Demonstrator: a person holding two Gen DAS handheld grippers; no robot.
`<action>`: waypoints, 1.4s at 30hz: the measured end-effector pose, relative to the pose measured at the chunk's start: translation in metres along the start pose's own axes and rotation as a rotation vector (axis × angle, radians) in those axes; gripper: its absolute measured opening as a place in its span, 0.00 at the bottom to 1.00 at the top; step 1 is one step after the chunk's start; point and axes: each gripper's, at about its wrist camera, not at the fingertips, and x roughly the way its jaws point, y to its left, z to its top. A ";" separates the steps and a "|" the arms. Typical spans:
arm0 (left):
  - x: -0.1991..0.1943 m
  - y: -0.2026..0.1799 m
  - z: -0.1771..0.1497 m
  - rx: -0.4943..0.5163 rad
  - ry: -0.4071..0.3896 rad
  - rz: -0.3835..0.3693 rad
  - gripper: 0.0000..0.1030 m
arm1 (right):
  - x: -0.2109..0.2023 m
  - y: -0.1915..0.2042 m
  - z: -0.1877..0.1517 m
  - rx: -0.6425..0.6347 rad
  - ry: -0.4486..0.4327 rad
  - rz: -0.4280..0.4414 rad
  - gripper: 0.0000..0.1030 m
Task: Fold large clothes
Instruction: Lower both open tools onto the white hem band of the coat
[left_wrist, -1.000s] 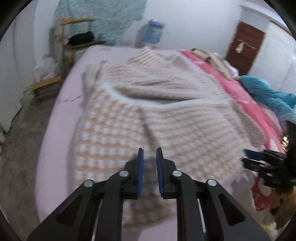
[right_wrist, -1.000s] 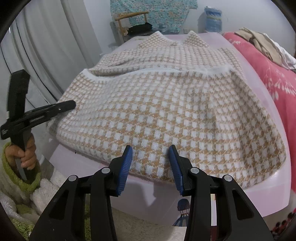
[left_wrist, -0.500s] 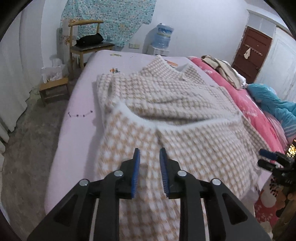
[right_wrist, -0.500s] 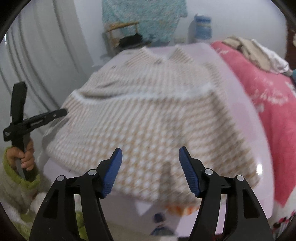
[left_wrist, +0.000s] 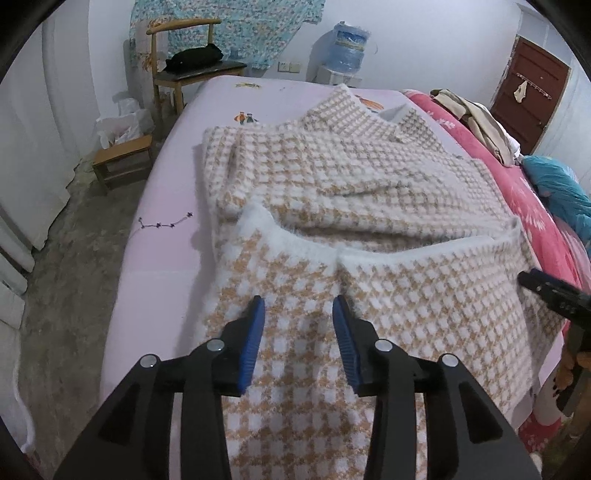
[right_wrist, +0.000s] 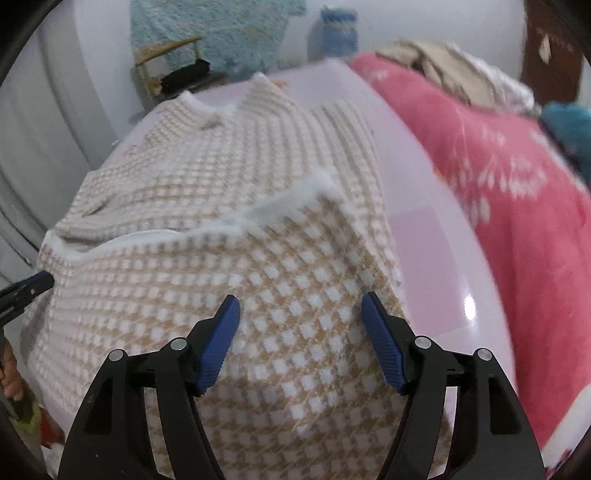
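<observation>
Sweater (left_wrist: 369, 206) fabric in a tan and white check lies spread over the pink mattress (left_wrist: 162, 258), its lower part folded up over the body so that a fuzzy white hem band (left_wrist: 388, 251) runs across the middle, and its near end hangs over the mattress's near edge. I hold my left gripper (left_wrist: 298, 308) just above the folded panel near that edge, its blue-padded fingers apart and clamped on nothing. My right gripper (right_wrist: 300, 308) hovers over the same panel toward the right side of the sweater, its fingers spread wider, also empty. The collar points toward the far end. A red floral blanket (right_wrist: 498, 177) lies along the mattress's right side. Beyond the far edge stand a wooden chair (left_wrist: 184, 62) and a water bottle (left_wrist: 349, 46).
</observation>
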 end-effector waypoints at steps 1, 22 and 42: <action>-0.004 -0.001 0.001 0.000 -0.007 0.003 0.43 | -0.002 -0.001 0.002 0.010 -0.002 0.010 0.64; 0.013 -0.079 0.040 0.199 0.018 -0.018 0.76 | -0.013 0.050 0.042 -0.109 -0.041 0.079 0.75; 0.052 -0.091 0.029 0.203 0.085 0.013 0.85 | 0.012 0.022 0.038 -0.014 0.041 0.125 0.75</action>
